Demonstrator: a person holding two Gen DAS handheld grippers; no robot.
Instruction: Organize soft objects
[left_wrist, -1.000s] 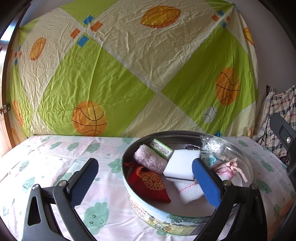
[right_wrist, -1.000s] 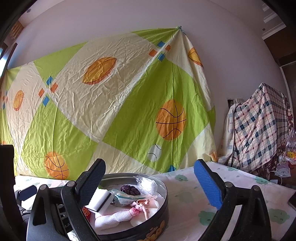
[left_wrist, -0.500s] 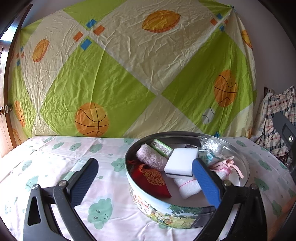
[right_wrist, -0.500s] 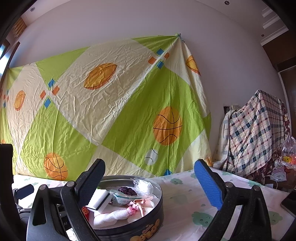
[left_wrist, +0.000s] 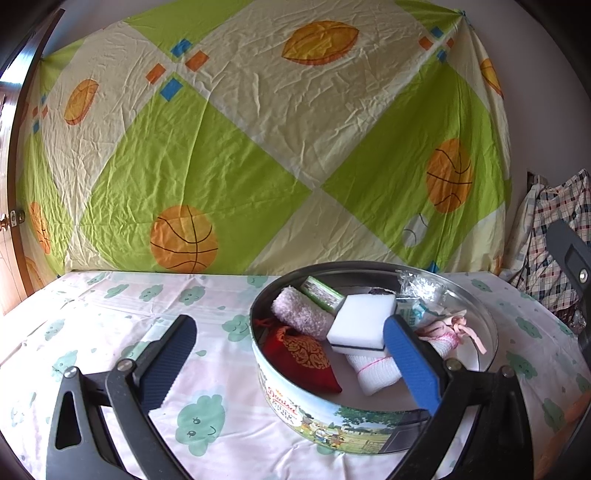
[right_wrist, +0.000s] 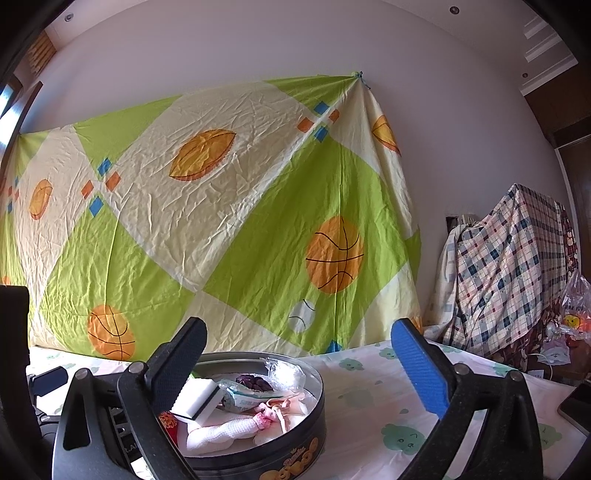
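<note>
A round cookie tin (left_wrist: 314, 402) stands on the cloud-print sheet. Inside lie a red pouch (left_wrist: 303, 358), a pink rolled towel (left_wrist: 301, 314), a green-striped block (left_wrist: 321, 293), a white sponge with a black base (left_wrist: 360, 321), a white cloth roll (left_wrist: 373, 373), a pink ribbon bundle (left_wrist: 454, 328) and a crinkled clear bag (left_wrist: 421, 286). My left gripper (left_wrist: 288, 325) hangs open just in front of the tin, its blue finger over the tin's near right side. My right gripper (right_wrist: 298, 328) is open above and behind the tin (right_wrist: 295, 454), holding nothing.
A green and cream basketball-print sheet (left_wrist: 258, 147) covers the back wall. A plaid cloth (right_wrist: 509, 266) drapes over furniture at the right, with a plastic bag (right_wrist: 574, 310) beside it. A dark phone (right_wrist: 578, 406) lies at the table's right edge.
Both views have shifted slightly, with more of the tin's printed side wall showing in the left wrist view. Both grippers stay open and the things in the tin have not moved.
</note>
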